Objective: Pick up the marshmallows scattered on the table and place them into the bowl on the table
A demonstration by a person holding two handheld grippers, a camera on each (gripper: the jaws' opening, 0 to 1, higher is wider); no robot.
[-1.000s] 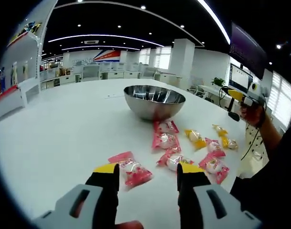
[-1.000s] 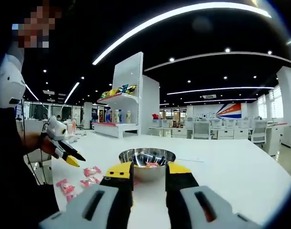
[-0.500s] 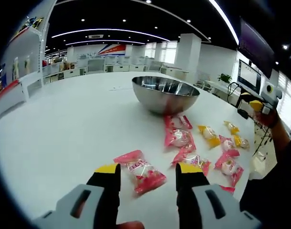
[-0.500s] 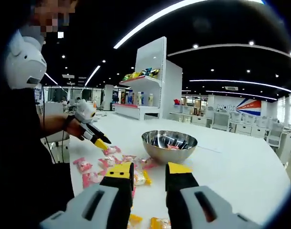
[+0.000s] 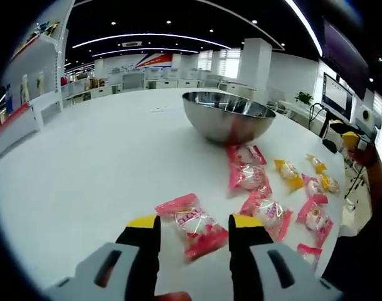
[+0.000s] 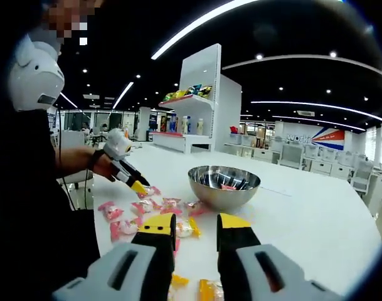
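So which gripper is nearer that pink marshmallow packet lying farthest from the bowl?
Left. The left gripper hangs open right over the pink packet, which lies between its fingers. The right gripper is off at the yellow packets, on the far side of the pile.

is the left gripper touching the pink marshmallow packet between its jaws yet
Cannot tell. In the left gripper view the open left gripper has its jaws on either side of the pink marshmallow packet, but the packet's edges run right up to the jaw tips, hiding any gap.
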